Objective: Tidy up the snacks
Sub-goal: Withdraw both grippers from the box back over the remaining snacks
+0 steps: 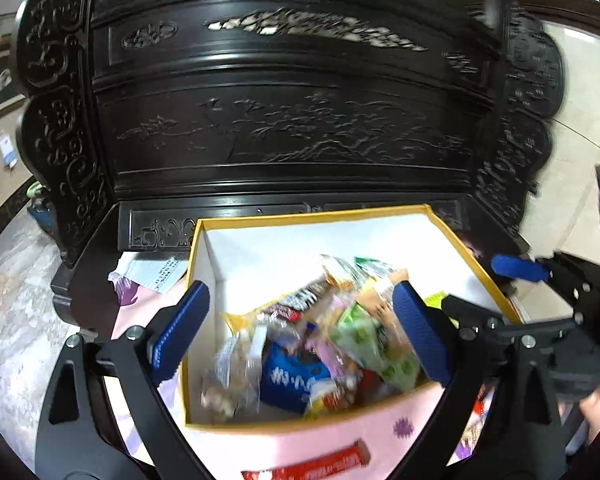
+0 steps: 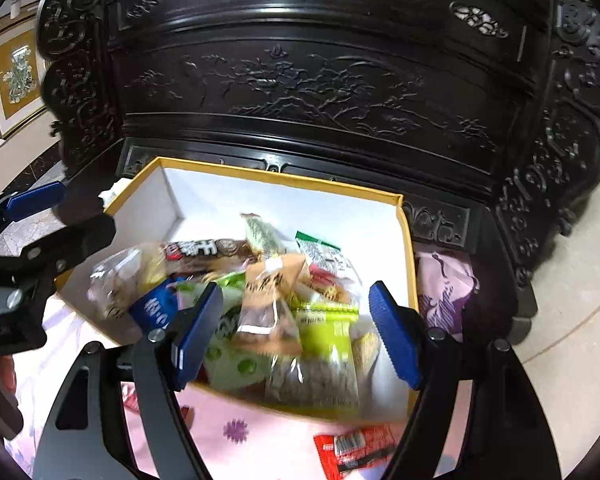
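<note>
Both hand-held grippers, left (image 1: 300,332) and right (image 2: 296,332), hover wide open, empty, over snack-filled box (image 1: 320,214); red packet (image 2: 356,446) lies outside.

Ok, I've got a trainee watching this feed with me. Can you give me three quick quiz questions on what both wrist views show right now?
1. True or false: the left gripper is clamped on a snack.
2. Where does the red snack bar lie? A) in the box B) on the pink cloth in front of the box C) between the right gripper's fingers
3. Fill in: the yellow-rimmed box stands in front of a dark carved ______ panel.

Key: 1 false, its fingers are apart and hold nothing, like those of the right gripper; 2 B; 3 wooden.
</note>
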A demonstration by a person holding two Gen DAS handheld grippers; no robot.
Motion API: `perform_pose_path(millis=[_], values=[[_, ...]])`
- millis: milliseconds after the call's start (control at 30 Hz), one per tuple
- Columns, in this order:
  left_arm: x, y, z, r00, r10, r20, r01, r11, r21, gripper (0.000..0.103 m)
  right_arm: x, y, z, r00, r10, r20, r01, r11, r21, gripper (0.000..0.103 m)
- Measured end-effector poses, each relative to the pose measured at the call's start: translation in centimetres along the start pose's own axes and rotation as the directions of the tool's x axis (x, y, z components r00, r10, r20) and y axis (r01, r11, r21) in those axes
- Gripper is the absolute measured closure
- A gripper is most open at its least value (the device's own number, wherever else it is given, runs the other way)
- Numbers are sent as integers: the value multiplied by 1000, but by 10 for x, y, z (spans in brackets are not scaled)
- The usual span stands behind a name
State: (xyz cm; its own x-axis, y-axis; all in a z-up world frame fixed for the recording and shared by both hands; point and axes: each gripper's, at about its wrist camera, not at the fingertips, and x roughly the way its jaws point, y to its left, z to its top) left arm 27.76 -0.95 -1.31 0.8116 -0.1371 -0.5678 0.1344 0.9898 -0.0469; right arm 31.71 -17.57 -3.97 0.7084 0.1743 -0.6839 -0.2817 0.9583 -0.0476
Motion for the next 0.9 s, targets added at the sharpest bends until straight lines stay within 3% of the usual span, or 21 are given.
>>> perform_pose_path(millis=[33,100,133,300,500,900], values=[[-8,-2,-5,1000,-10,4,10,1000,12,9,-9,1,-5,1000,7,7,-7,1000,-4,25],[-25,-4,-20,1000,-21,-1,21,999,36,9,-28,2,-18,1000,4,23,-4,1000,-6,8],[-35,-5,-32,1000,-28,-9,29,998,54,9,-37,4,-25,1000,0,31,1,1000,-11,5],[-58,-6,-89,996,-73,-59,78,993,92,6,-75,3,-92,999,23,30,-22,1000,-7,1],[-39,-17,-149,985,-36,-169,71,976,206,6,-66,-8,-174,995,17,-94,-10,998,65,1],[-3,-22,-157,975,-55,-214,113,957,267,6,-33,-19,-193,986,17,-168,0,995,103,1]])
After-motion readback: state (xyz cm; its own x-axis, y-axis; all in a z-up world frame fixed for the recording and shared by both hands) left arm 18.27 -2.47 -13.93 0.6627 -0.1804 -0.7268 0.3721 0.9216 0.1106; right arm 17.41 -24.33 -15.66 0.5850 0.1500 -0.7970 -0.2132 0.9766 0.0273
